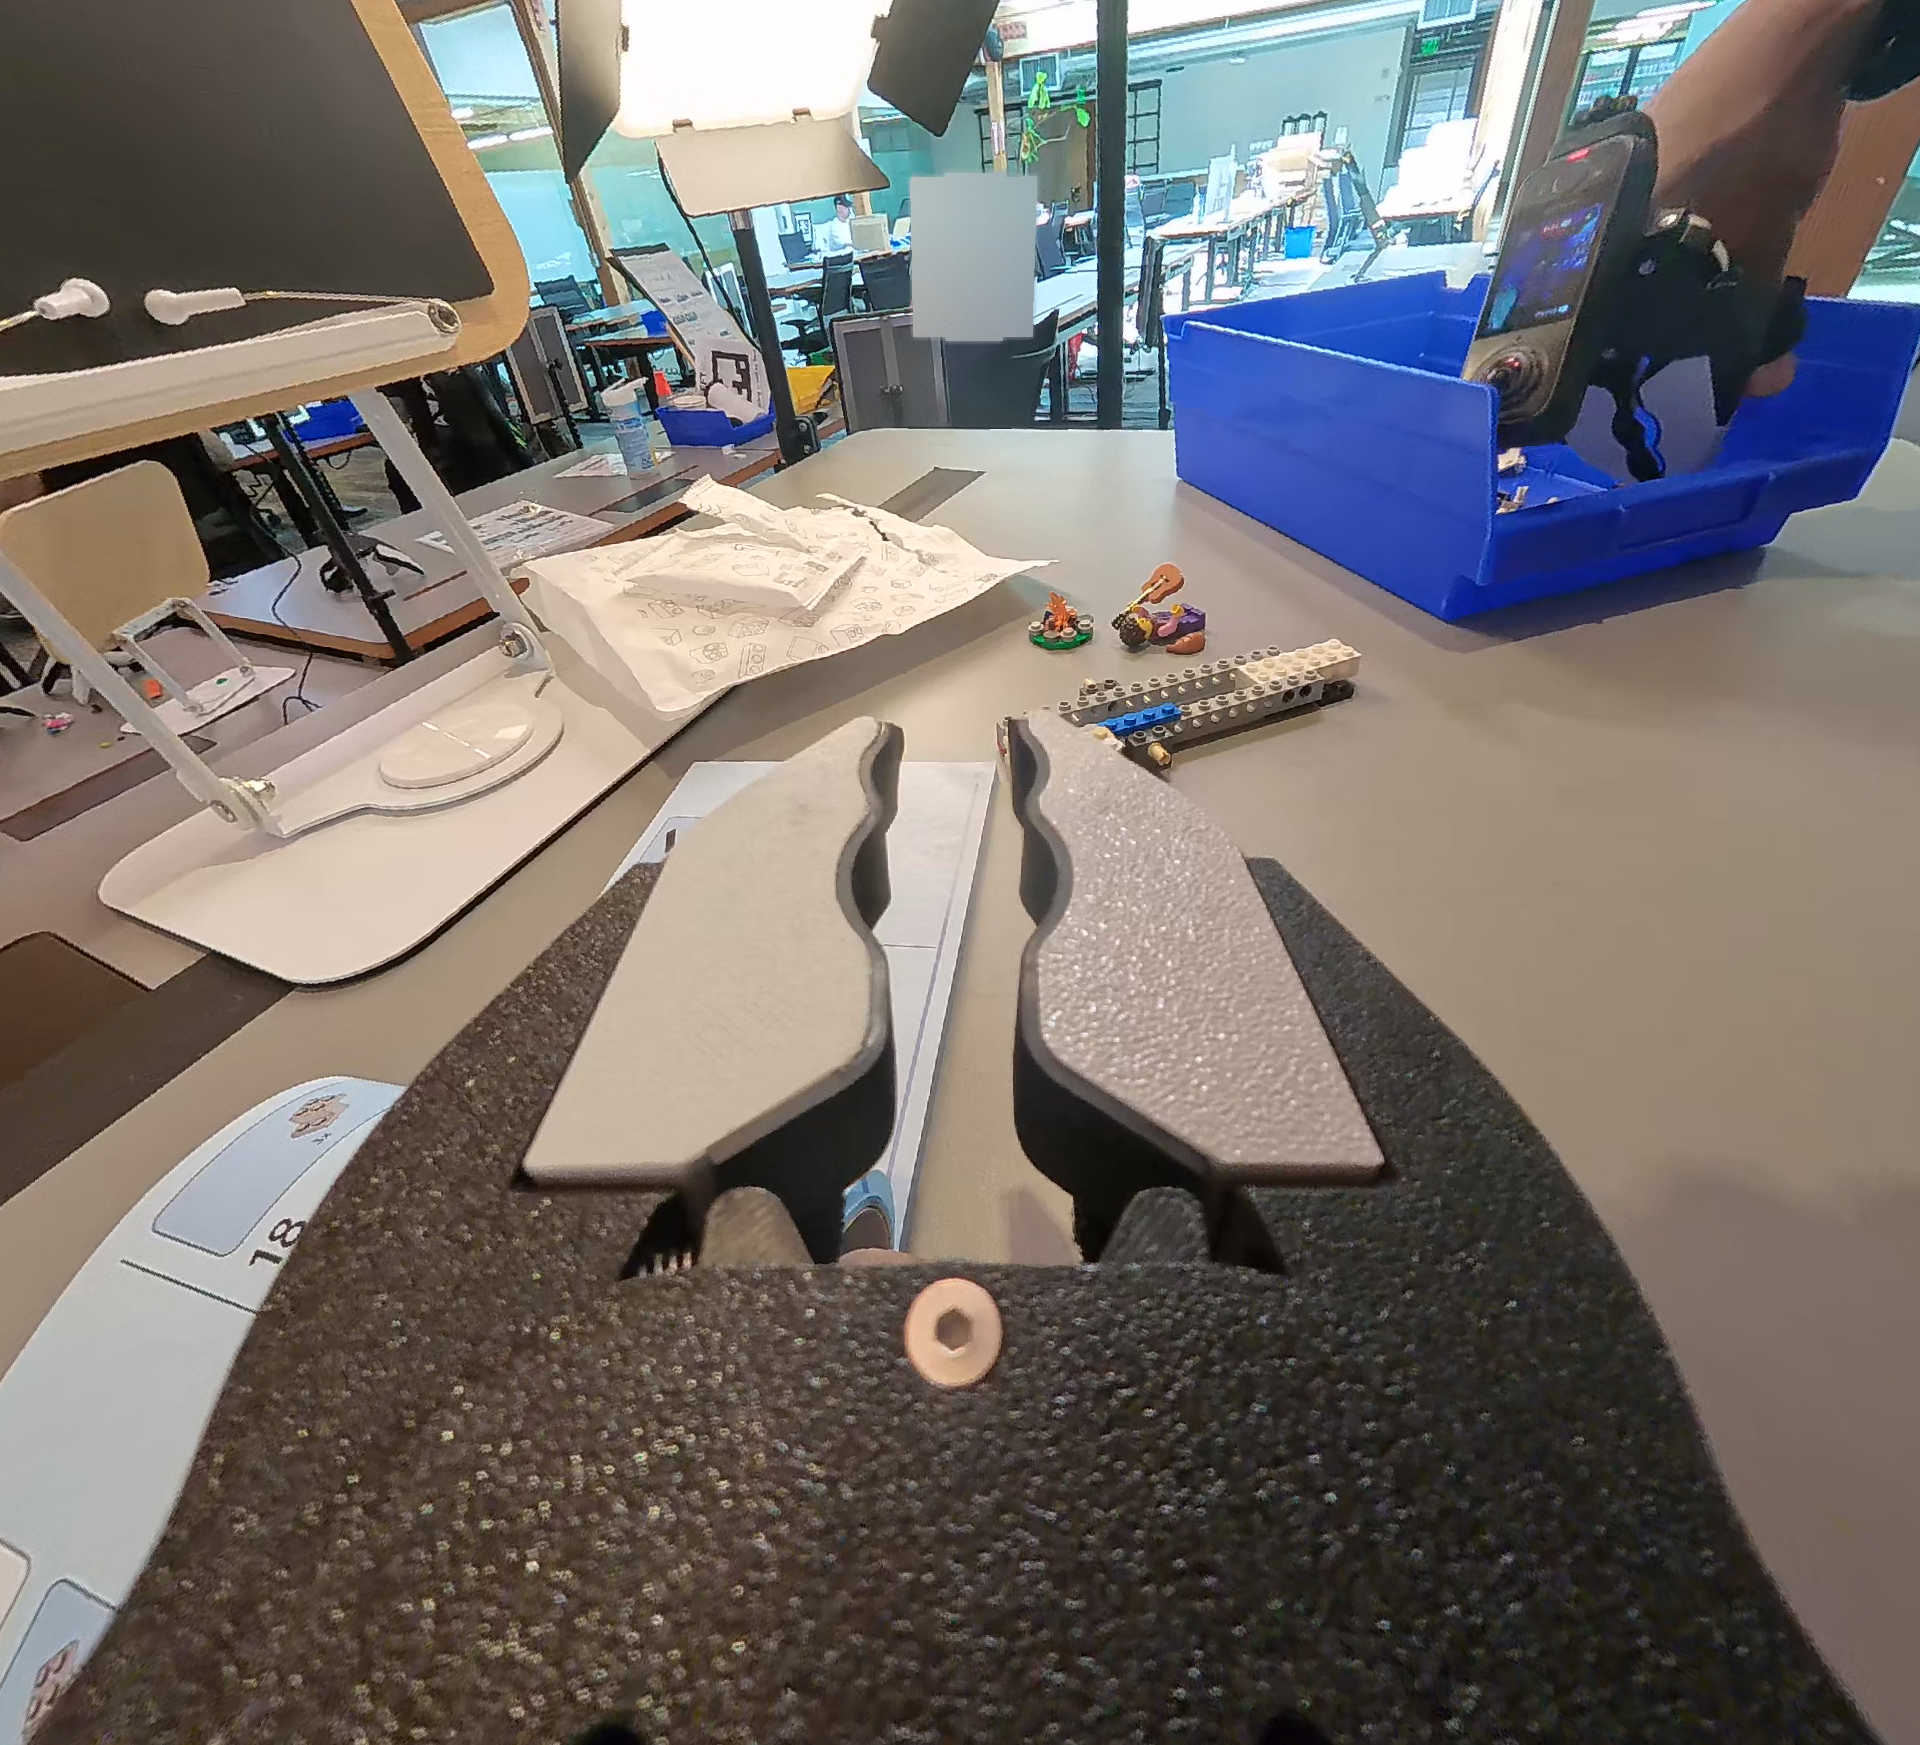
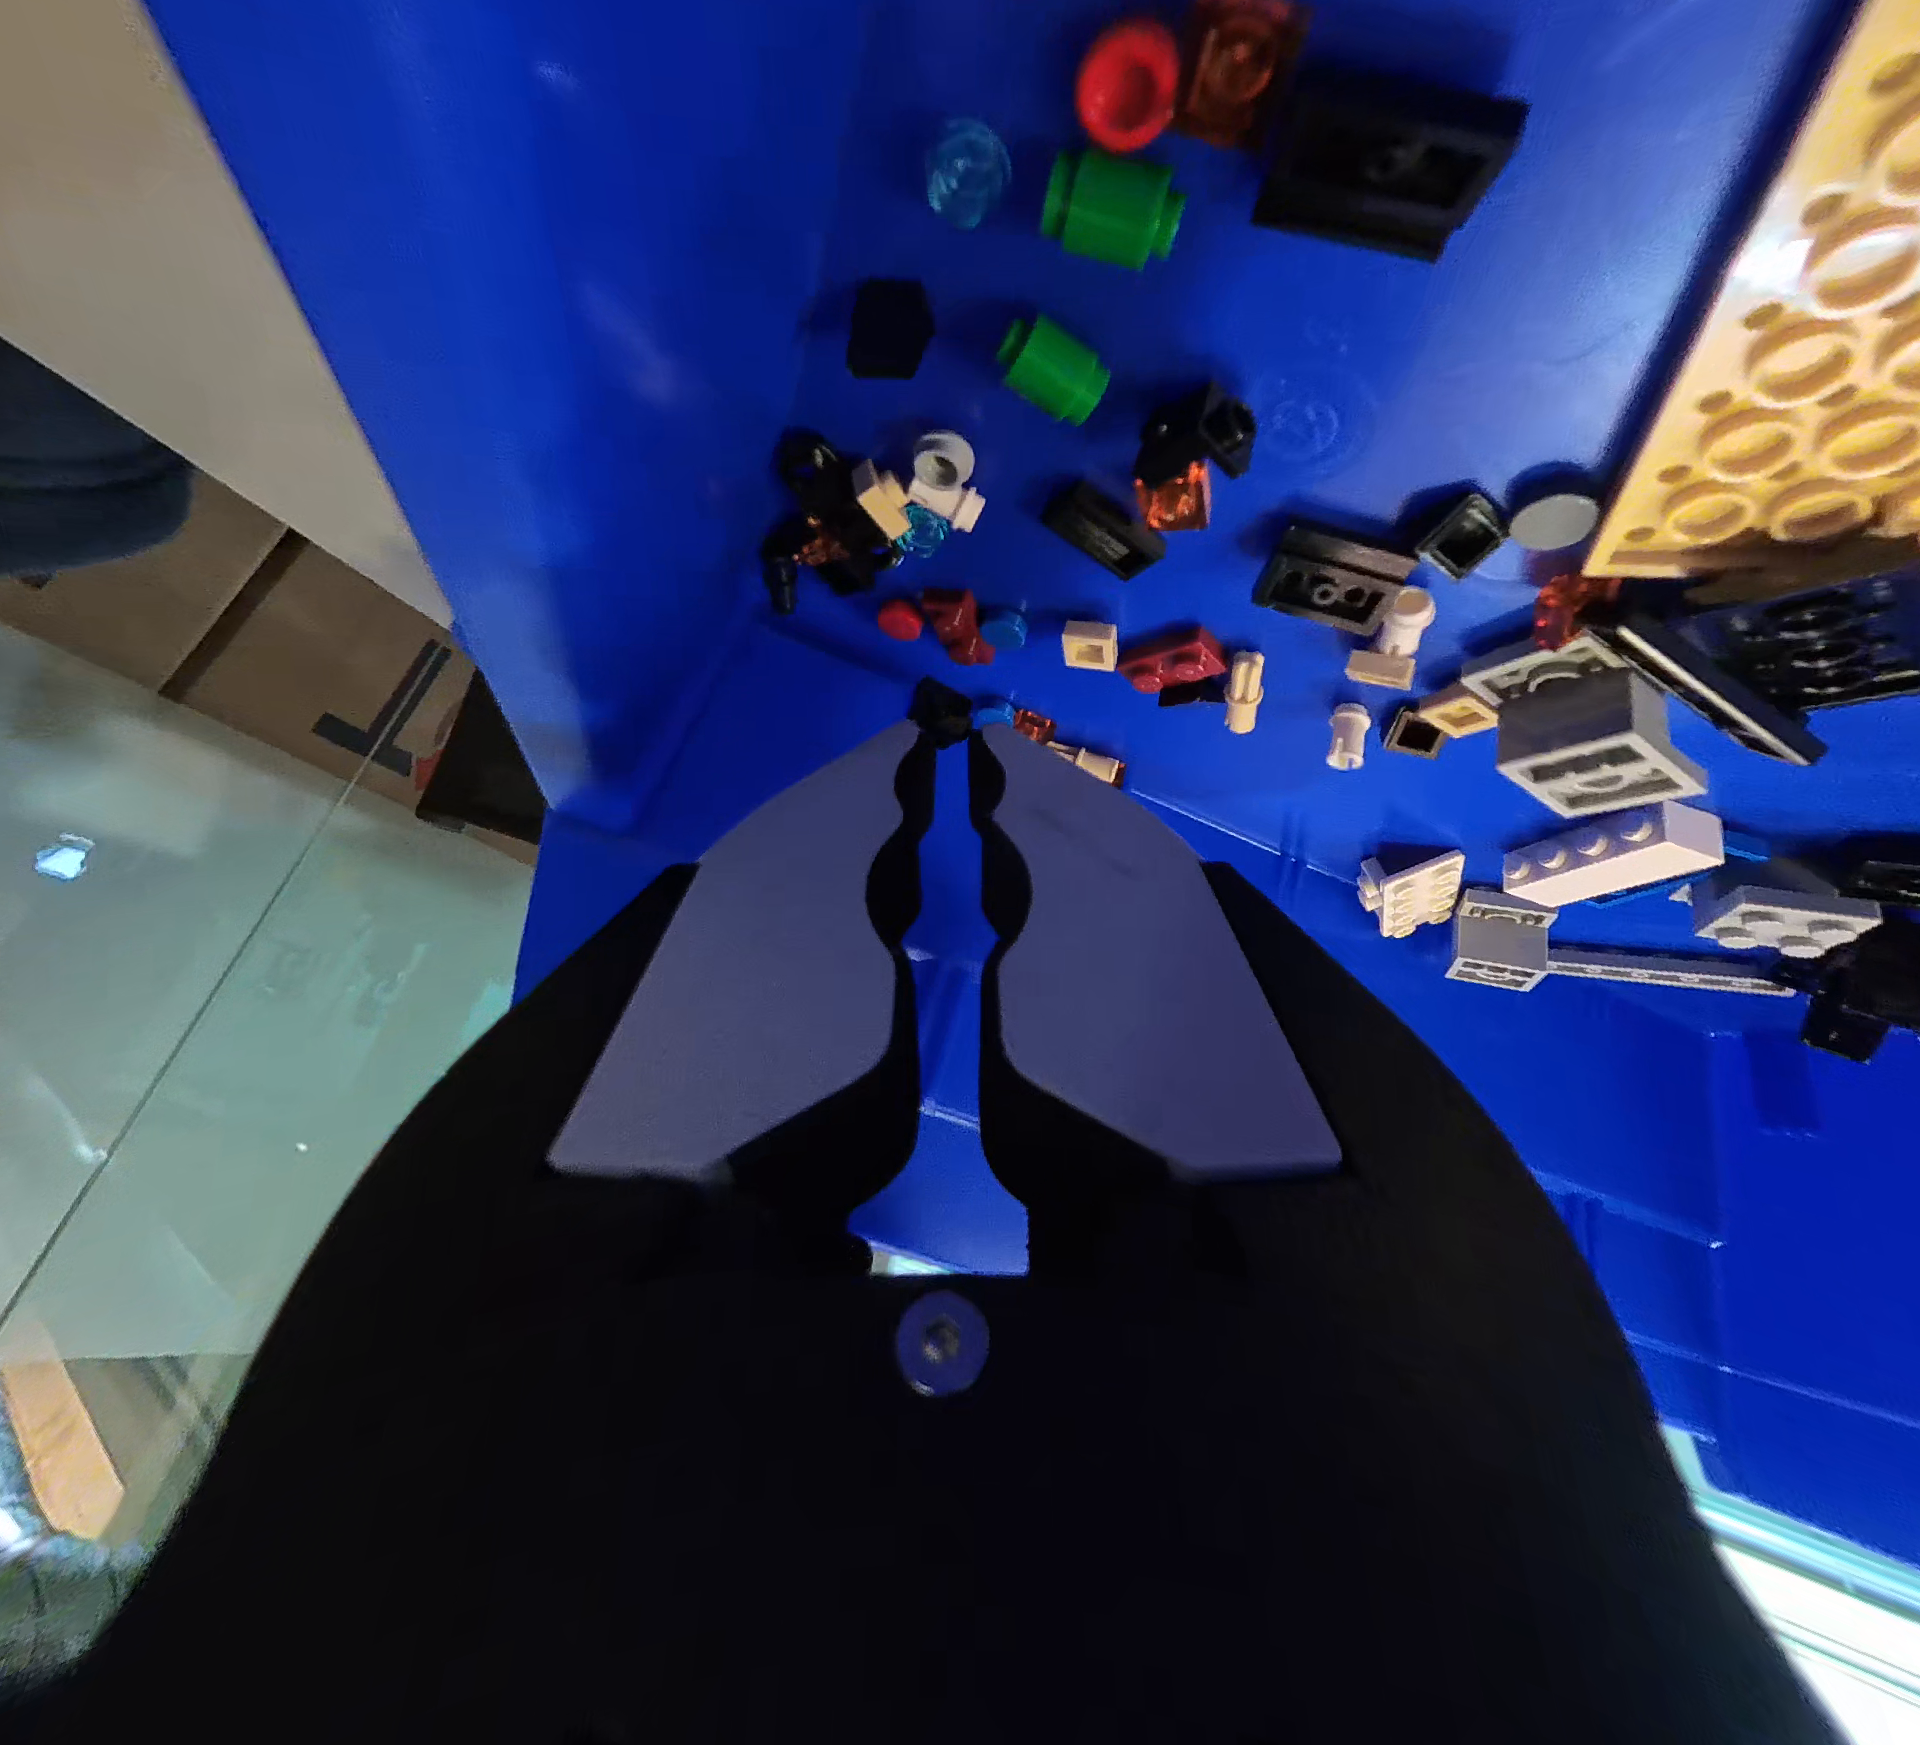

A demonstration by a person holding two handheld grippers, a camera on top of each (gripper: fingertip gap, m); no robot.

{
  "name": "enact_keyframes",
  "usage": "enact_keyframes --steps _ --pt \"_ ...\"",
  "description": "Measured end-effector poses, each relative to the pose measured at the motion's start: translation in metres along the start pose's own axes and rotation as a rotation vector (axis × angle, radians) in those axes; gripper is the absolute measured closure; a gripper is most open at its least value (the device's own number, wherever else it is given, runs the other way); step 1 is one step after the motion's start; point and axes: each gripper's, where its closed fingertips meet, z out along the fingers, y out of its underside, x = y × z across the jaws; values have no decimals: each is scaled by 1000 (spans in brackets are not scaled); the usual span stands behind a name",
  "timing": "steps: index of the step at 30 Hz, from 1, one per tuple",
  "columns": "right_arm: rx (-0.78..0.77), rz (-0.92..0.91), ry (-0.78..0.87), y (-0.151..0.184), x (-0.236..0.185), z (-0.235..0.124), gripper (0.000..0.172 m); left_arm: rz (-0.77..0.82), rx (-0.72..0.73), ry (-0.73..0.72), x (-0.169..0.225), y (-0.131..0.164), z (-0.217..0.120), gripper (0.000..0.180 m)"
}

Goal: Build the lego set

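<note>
Left wrist view, left gripper (image 1: 951, 750): jaws are standing spread with nothing between them, hovering low over the grey tabletop (image 1: 1507, 968) above a white printed sheet (image 1: 935, 822).
Left wrist view, nearest thing: a long grey, blue and white studded brick assembly (image 1: 1216, 693) is lying just right of and beyond the right fingertip, its long axis running right and away.
Left wrist view, surroundings: a small green-based campfire model (image 1: 1062, 625) and a toppled minifigure with a guitar (image 1: 1158, 615) are sitting farther off; crumpled white printed paper bags (image 1: 769, 594) lie far left; a white stand base (image 1: 343, 822) is at left. Open table is lying to the right.
Left wrist view, right gripper (image 1: 1652, 448): it is dipping into the blue plastic bin (image 1: 1340, 438) at far right, well apart.
Right wrist view, right gripper (image 2: 943, 731): tips are pinching a small black brick piece (image 2: 938, 716), pads nearly together.
Right wrist view, placement: the pinch is happening near the bin's left wall and corner (image 2: 644, 760); a small blue round stud (image 2: 995, 714) is touching the right tip.
Right wrist view, room: loose bricks are scattered to the right and beyond, including green round bricks (image 2: 1112, 215) and a tan studded plate (image 2: 1787, 407).
</note>
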Motion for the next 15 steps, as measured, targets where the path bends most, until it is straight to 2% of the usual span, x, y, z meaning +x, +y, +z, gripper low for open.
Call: enact_keyframes --steps 4,8,11,15 --pt "102 39 34 -5 0 -27 166 -5 3 -2 -1 0 -1 160" --pt "331 34 70 -32 -19 -79 168 -2 -4 -2 -1 0 0 160" --pt "468 -23 112 -68 -42 -107 168 4 -6 0 0 1 1 160" --pt "630 -113 135 -132 -70 -119 168 14 -3 -2 1 0 0 160"
